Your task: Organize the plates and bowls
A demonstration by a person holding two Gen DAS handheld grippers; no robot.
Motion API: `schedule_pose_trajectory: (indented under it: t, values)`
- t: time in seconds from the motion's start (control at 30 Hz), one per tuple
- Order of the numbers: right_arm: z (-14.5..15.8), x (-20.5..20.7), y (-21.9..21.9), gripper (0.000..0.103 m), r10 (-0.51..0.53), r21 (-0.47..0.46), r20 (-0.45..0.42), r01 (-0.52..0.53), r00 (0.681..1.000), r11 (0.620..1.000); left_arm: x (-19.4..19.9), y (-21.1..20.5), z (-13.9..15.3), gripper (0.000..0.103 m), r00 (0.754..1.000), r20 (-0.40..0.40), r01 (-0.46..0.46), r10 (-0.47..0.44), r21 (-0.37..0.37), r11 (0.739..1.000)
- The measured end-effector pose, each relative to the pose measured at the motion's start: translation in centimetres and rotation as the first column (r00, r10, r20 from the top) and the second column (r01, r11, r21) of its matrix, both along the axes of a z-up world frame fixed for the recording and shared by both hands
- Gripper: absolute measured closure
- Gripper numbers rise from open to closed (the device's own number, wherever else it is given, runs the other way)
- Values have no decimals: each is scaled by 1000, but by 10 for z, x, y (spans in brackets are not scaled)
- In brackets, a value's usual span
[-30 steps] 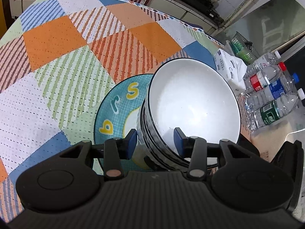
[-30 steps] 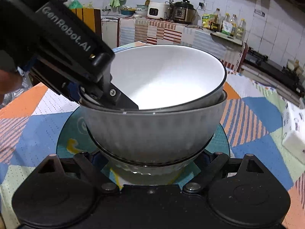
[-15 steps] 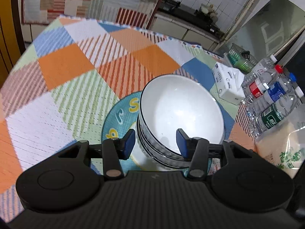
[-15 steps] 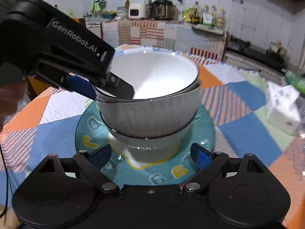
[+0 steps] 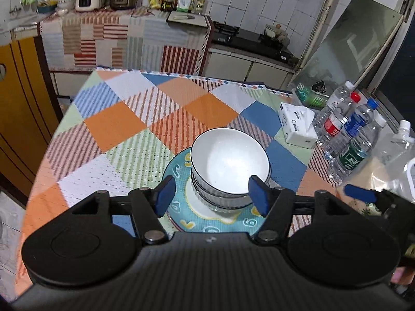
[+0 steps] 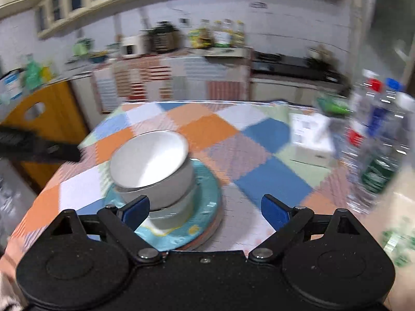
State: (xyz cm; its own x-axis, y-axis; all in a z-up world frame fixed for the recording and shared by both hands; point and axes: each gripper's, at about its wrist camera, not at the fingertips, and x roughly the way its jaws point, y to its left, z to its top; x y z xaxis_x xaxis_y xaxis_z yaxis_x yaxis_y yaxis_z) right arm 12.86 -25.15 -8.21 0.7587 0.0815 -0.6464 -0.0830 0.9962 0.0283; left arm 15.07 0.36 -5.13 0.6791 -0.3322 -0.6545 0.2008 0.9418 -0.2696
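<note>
The stack of white ribbed bowls [image 5: 229,173] sits nested on the teal plate [image 5: 179,171] with yellow letters, near the middle of the checked desk [image 5: 116,127]; it lies straight ahead of the left tool [image 5: 211,195], between its wide-spread blue pads, untouched; the right tool [image 6: 205,207], equally wide and empty, has the stack off to its left; the left looks nearer; rims are dark-edged, insides glossy.

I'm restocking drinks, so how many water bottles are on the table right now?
4, clustered at the table's right edge beside the tissue box: clear bottle, red-label bottle, blue-label bottle, green-label bottle. More may be hidden behind them.
</note>
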Motion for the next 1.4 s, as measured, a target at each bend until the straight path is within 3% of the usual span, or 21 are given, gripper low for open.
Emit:
schedule_pose_trajectory:
  t: [0.23, 0.33, 0.5, 0.67, 0.87, 1.03, 1.4]
  values:
    - [33, -26, -2, 7, -83, -40, -20, 82, 996, 996, -37, -3, 18, 37, 1000, -1, 10, -10, 51, 999]
    - [46, -39, -2, 8, -124, -25, -90, 122, 988, 992, -53, -8, 20, 31, 1000, -14, 11, -10, 114, 993]
    - [65, -65, 2, 8, -137, -45, -62, 134, 989, 990, -76, -12, 21, 24, 1000, -21, -4, 7, 143, 990]
    - [77, -86, 5, 8, -142, -66, -30, 140, 989, 988, -103, -14, 28, 18, 1000, 27, -18, 14, 155, 988]
    - [77, -100, 10, 8, -144, -92, -50, 139, 988, 986, -115, -9, 29, 15, 999, 31, -30, 26, 145, 989]
    - [73, -105, 13, 8, -138, -98, -62, 131, 989, 986, -121, -8, 25, 9, 997, 47, -64, 56, 189, 980]
    - [69, -112, 23, 7, -129, -138, -35, 123, 991, 983, -120, 0, 16, 5, 997, 30, -77, 72, 183, 980]
